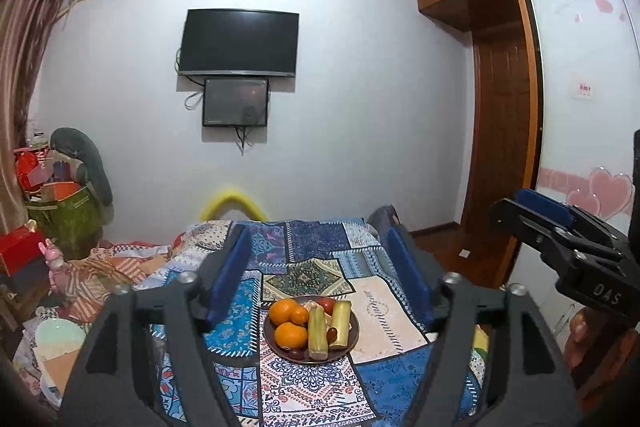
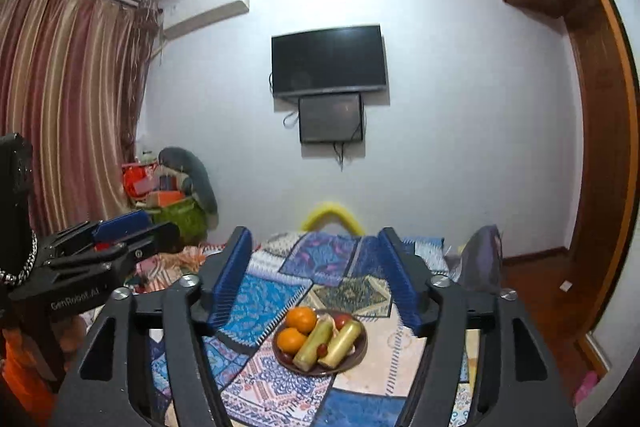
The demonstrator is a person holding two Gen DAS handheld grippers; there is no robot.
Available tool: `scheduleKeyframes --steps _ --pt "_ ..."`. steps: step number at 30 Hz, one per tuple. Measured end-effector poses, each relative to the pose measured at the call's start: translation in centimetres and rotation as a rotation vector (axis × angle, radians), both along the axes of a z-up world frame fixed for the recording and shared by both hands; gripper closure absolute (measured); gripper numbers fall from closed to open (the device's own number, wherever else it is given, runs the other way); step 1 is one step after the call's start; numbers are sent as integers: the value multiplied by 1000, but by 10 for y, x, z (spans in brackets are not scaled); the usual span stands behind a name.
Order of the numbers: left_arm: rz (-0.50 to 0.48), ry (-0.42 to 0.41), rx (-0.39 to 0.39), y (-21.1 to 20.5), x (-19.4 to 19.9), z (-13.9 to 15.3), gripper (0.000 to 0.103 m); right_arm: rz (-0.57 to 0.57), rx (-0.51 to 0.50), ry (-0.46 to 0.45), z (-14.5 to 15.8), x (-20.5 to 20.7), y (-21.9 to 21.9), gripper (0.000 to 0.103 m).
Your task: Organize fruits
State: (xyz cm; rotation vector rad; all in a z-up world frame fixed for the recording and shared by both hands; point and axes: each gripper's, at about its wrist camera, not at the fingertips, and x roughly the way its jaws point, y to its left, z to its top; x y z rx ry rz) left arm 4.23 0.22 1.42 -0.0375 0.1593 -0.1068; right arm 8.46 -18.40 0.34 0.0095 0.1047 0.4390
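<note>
A brown plate (image 1: 352, 337) of fruit sits on a patchwork-covered table (image 1: 384, 311). It holds three oranges (image 1: 283, 311), two green-yellow sugarcane pieces (image 1: 317, 333), a red apple (image 1: 326, 303) and small dark red fruits (image 1: 332, 335). My left gripper (image 1: 320, 239) is open and empty, held above and short of the plate. My right gripper (image 2: 316, 239) is open and empty too, above the same plate (image 2: 360, 351) with its oranges (image 2: 301, 319) and sugarcane (image 2: 314, 345). Each gripper shows in the other's view, the right one (image 1: 532, 211) and the left one (image 2: 132, 227).
A bed with patterned bedding (image 1: 120, 267) and clutter lies left of the table. Boxes and a green bag (image 1: 68, 215) stand in the far left corner. A wooden wardrobe and door (image 1: 500, 147) are to the right. A TV (image 1: 239, 43) hangs on the far wall.
</note>
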Motion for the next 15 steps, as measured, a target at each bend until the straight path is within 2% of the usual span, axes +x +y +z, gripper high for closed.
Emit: scheduleKeyframes --steps 1,3,9,15 --pt "5 -6 -7 2 -3 1 26 -7 0 -11 1 -3 1 33" --pt "15 -13 -15 5 -7 2 15 -26 -6 -31 2 -5 5 25" --pt "56 -37 -8 8 -14 3 2 -58 0 -43 -1 -6 11 0" --pt "62 -33 4 5 -18 1 1 -78 -10 -41 -3 -7 13 0"
